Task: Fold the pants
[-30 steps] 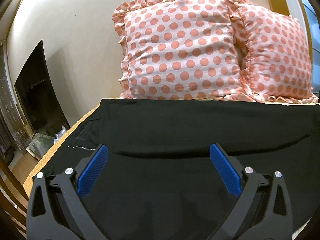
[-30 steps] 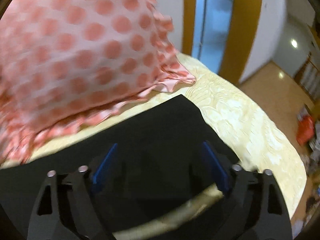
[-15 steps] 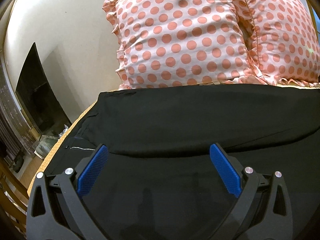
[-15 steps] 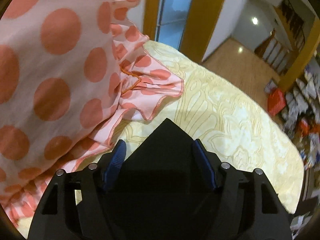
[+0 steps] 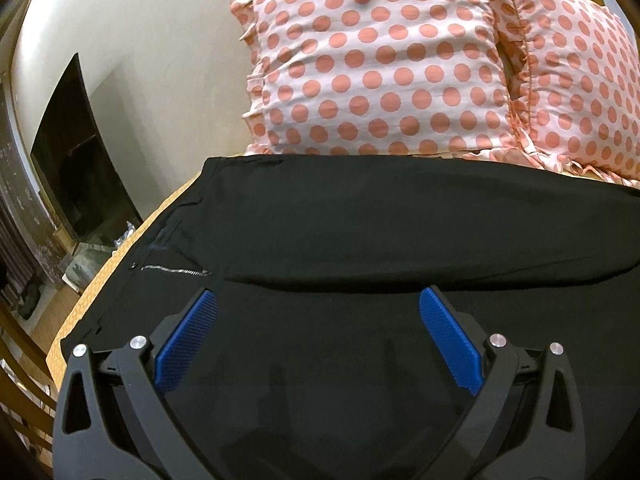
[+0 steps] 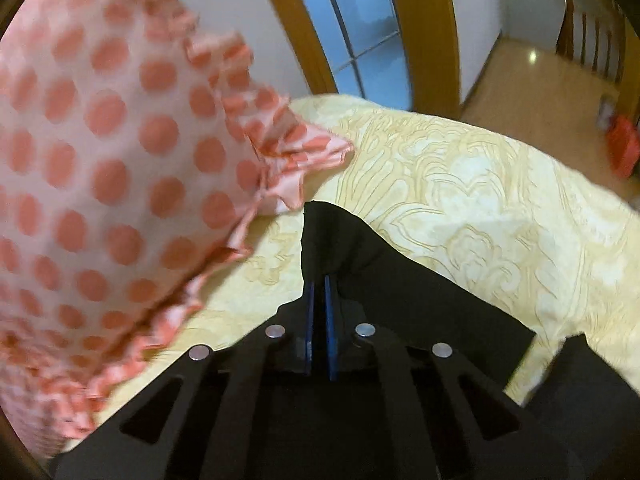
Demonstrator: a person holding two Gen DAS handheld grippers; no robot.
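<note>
Black pants lie spread on the bed, waistband and zipper at the left, one layer folded over lengthwise. My left gripper is open, its blue pads wide apart just above the pants near the waist. My right gripper is shut on a corner of the black pants, at the leg end, and holds it lifted off the yellow bedspread.
Two pink polka-dot pillows stand against the wall behind the pants; one shows in the right wrist view. A dark TV screen is off the bed's left side. A doorway and wooden floor lie beyond the bed's right.
My right gripper has closed on the pants' leg corner and lifted it. My left gripper has moved slightly forward and stays open.
</note>
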